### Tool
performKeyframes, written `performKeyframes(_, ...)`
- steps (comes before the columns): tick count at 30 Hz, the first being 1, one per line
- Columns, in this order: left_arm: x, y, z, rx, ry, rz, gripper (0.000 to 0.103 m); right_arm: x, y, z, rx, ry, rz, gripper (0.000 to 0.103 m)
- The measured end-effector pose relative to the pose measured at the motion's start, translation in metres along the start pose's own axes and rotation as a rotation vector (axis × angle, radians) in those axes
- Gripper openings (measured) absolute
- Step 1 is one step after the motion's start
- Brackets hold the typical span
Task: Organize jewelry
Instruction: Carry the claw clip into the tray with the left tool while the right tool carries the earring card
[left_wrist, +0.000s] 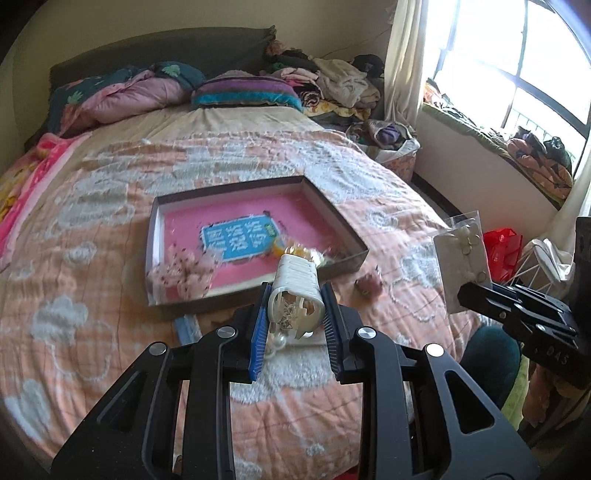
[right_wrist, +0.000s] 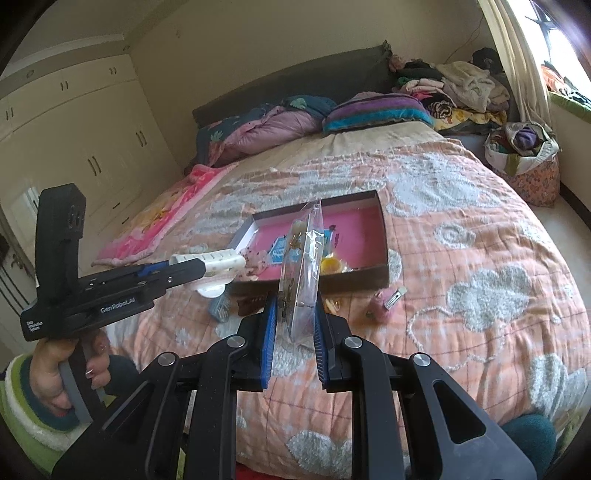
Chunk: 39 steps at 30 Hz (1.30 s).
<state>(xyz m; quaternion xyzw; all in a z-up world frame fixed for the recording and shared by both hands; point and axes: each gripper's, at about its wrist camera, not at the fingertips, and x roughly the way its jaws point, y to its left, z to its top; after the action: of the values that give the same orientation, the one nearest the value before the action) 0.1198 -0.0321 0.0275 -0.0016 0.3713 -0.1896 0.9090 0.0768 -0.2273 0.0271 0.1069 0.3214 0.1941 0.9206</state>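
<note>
Left tool (left_wrist: 295, 314) clamped on white hair claw (left_wrist: 295, 291); right tool (right_wrist: 294, 317) clamped on earring packet (right_wrist: 303, 266). Slippery film may slide out short of box (left_wrist: 354, 236).

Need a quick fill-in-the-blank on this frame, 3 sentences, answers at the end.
1. The left tongs are shut on a white ____ clip.
2. The right tongs hold a clear packet of ____.
3. The box on the quilt has a ____ floor.

Missing words: hair; earrings; pink
</note>
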Motion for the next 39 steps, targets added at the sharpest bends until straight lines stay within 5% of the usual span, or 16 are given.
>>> performKeyframes(21,0.045,0.009,0.063,-0.01,-0.037,-0.003,0.019,0.005,-0.02,0.071,0.001,-0.089,-0.031,0.018)
performKeyframes(39,0.087,0.032,0.084,-0.024,-0.024,0.06,0.019,0.062,-0.042,0.108,-0.007,-0.032,-0.061,0.018)
